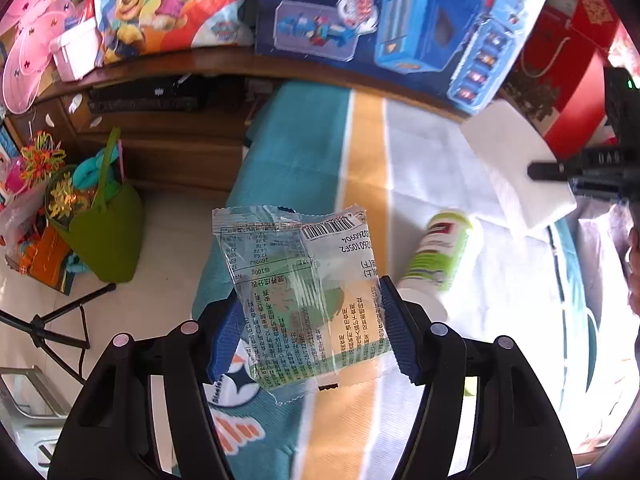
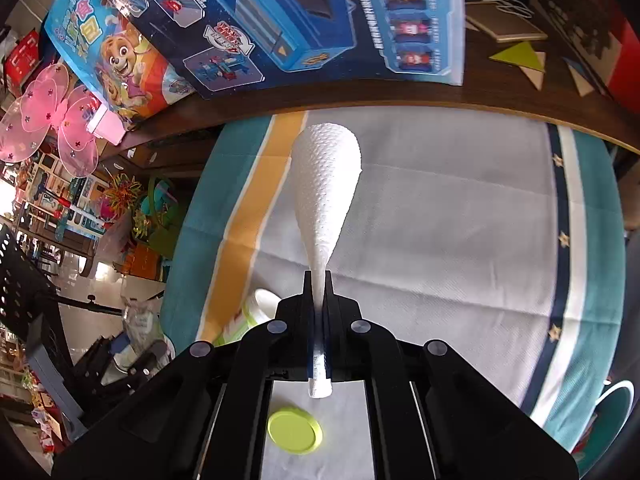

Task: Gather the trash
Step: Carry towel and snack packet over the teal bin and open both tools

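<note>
My left gripper (image 1: 312,320) is shut on a clear snack wrapper (image 1: 304,292) with green print and a barcode, held above the striped cloth (image 1: 360,152). My right gripper (image 2: 318,280) is shut on a white paper napkin (image 2: 326,184), held edge-on above the cloth (image 2: 460,220). That napkin (image 1: 516,164) and the right gripper's fingers (image 1: 560,170) also show at the right of the left wrist view. A green and white bottle (image 1: 436,256) lies on its side on the cloth; it also shows in the right wrist view (image 2: 248,316). A lime green round lid (image 2: 294,432) lies under my right gripper.
A dark wooden shelf (image 2: 400,96) runs along the far side, carrying toy boxes (image 1: 400,20) and pink butterfly wings (image 2: 52,124). A green bag (image 1: 104,232) of toys stands on the floor left of the table. A tripod leg (image 1: 56,320) crosses the floor.
</note>
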A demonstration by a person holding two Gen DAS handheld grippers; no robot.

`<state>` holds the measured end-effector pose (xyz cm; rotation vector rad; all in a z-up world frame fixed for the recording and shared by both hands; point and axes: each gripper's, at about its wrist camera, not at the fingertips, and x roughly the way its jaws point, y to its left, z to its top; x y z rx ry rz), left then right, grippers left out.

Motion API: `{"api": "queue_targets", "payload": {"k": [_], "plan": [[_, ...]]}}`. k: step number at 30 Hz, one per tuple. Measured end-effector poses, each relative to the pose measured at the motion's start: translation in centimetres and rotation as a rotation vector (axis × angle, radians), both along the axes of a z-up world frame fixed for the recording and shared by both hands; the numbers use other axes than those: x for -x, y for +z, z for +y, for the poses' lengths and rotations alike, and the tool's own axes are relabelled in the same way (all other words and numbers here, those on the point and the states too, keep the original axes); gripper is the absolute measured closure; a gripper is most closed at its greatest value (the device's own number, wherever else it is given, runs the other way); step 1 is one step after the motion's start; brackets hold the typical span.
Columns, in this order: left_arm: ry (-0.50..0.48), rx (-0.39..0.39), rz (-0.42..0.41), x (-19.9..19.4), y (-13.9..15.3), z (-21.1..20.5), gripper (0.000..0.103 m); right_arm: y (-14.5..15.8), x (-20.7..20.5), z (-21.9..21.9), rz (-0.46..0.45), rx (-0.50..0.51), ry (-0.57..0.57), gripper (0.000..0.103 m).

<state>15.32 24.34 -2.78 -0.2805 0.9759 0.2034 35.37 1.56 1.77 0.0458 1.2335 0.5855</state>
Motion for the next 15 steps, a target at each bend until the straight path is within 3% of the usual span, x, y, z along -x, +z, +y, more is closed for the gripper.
{"api": "queue_targets", "payload": {"k": [6,15], "plan": [[-0.071,-0.008,-0.04,0.2,2.2,-4.0,0.039,0.5,2.6,-4.3,-0.001,0.028,-0.016,0.1],[-0.237,-0.007,-0.054,-1.1,3.3,-13.8,0.039,0.4,5.8,-14.2,0.008,0.001,-0.11,0.099]]}}
